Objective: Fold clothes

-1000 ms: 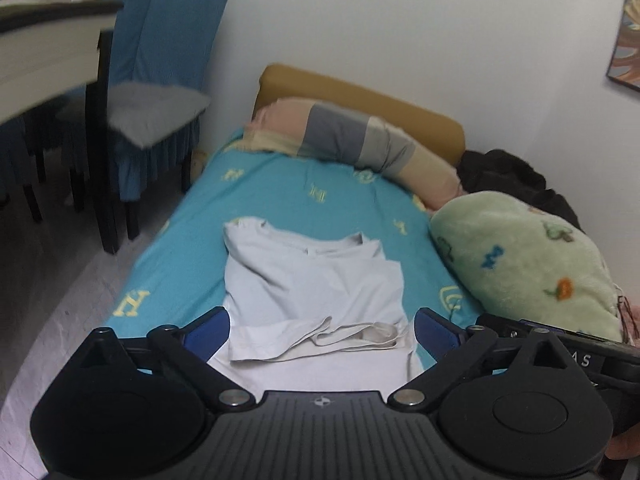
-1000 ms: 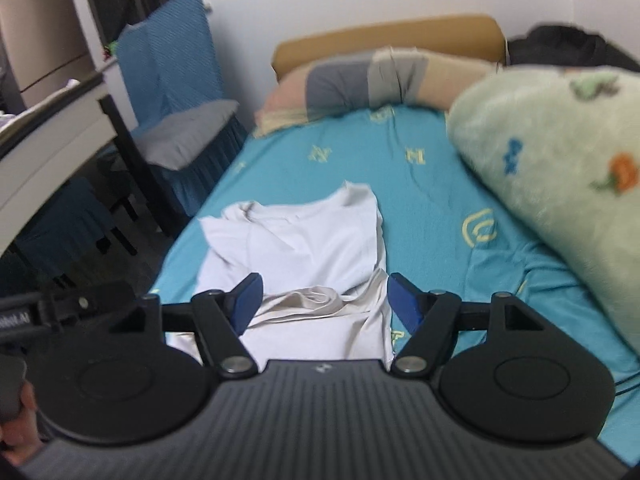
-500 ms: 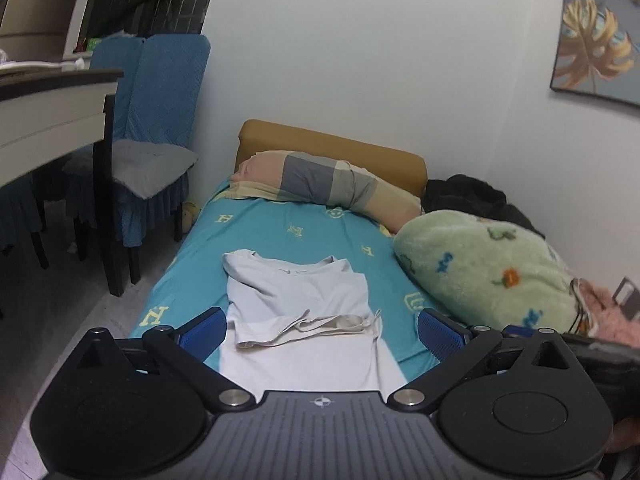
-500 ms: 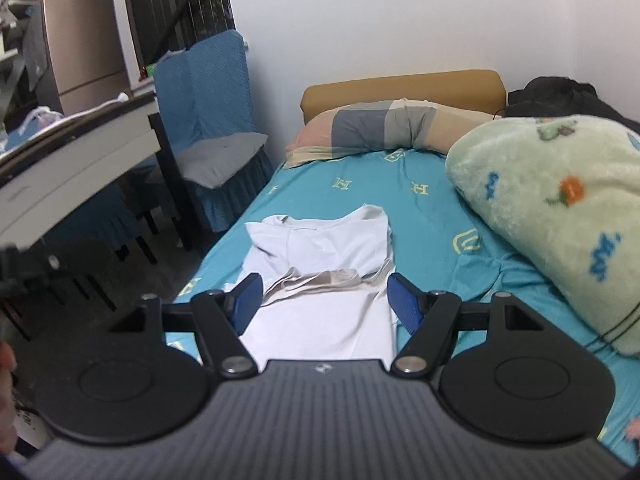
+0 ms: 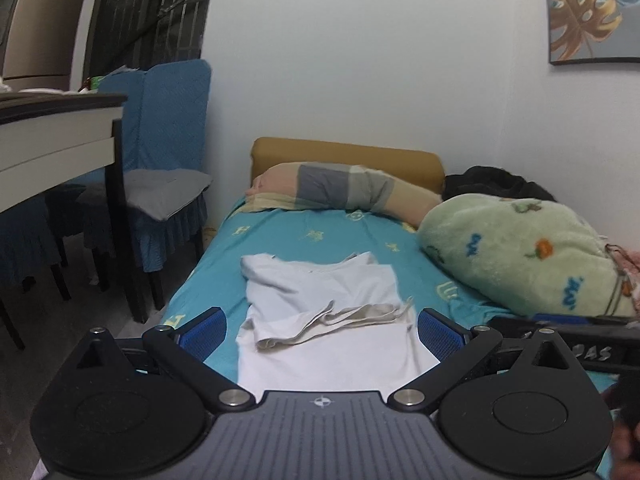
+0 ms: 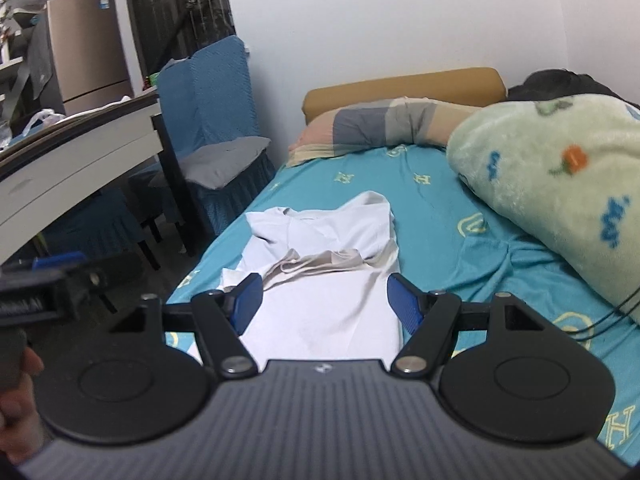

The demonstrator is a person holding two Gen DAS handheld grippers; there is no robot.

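Note:
A white T-shirt [image 5: 320, 312] lies on the teal bed sheet [image 5: 304, 236], partly folded, with a bunched band of fabric across its middle. It also shows in the right wrist view [image 6: 332, 264]. My left gripper [image 5: 322, 330] is open and empty, held above the near end of the shirt. My right gripper [image 6: 326, 300] is open and empty, also above the shirt's near end. The left gripper shows at the left edge of the right wrist view [image 6: 48, 288]. The right gripper shows at the right edge of the left wrist view [image 5: 580, 344].
A striped pillow [image 5: 344, 192] lies by the tan headboard [image 5: 348, 156]. A green fleece blanket [image 5: 520, 248] fills the bed's right side. A blue-covered chair [image 5: 168, 160] and a white desk [image 5: 52, 132] stand left of the bed.
Both grippers have pulled back and risen from the shirt, so more of the room and wall shows. The shirt has not moved. Both stay open.

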